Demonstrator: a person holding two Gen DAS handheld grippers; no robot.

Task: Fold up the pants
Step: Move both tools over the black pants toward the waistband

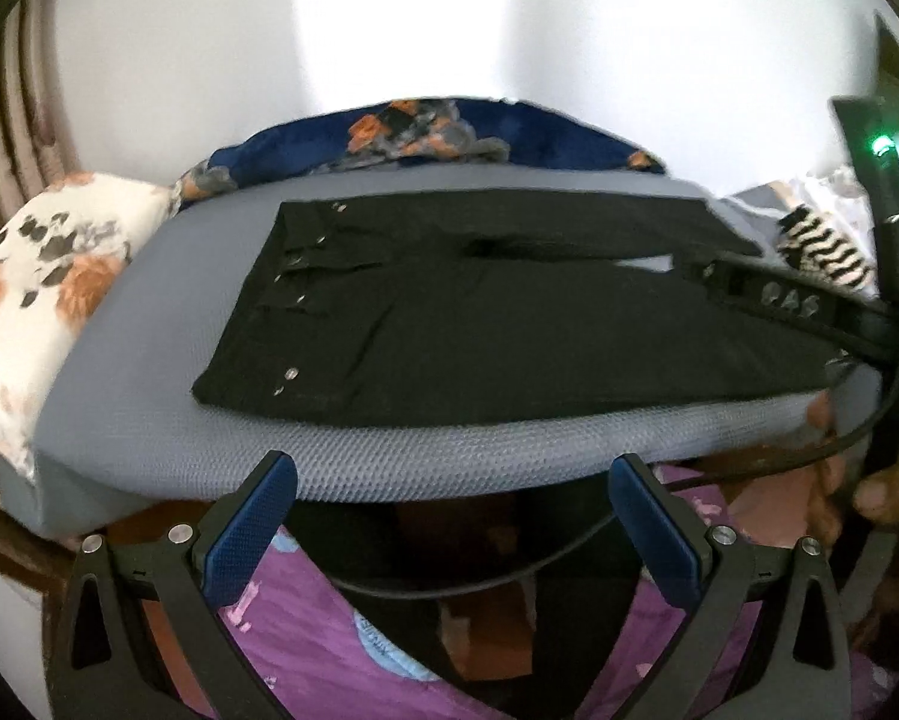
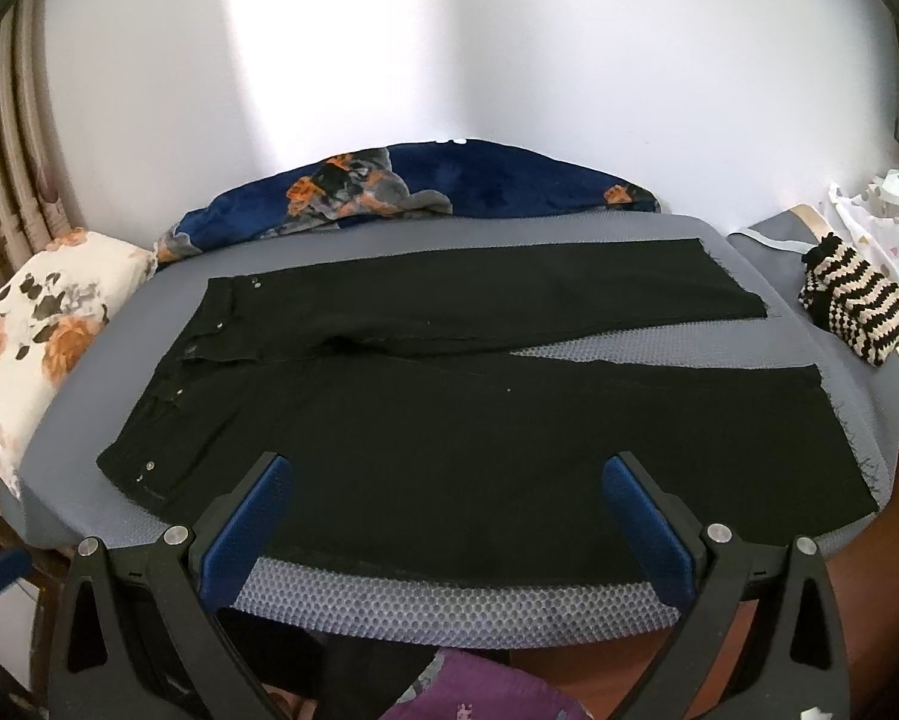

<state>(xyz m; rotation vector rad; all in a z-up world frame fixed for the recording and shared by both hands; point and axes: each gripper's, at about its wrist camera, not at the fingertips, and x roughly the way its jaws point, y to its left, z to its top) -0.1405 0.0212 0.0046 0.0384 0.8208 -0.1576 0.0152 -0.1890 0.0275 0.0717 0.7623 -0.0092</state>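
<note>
Black pants (image 2: 449, 414) lie flat on a grey mesh-covered pad (image 2: 449, 606), waistband at the left with silver rivets, both legs stretched to the right with a narrow gap between them. The same pants (image 1: 449, 330) fill the pad's middle in the left wrist view. My left gripper (image 1: 452, 531) is open, held back from the pad's near edge, above purple cloth. My right gripper (image 2: 446, 531) is open too, its blue pads just over the near edge of the lower leg, nothing between them. The right gripper's body (image 1: 809, 306) reaches in at the right of the left wrist view.
A floral white pillow (image 2: 35, 336) lies at the left, a dark blue floral blanket (image 2: 401, 186) along the back by the white wall. A black-and-cream striped knit item (image 2: 851, 306) sits at the right end. A black cable (image 1: 569, 564) hangs below the pad.
</note>
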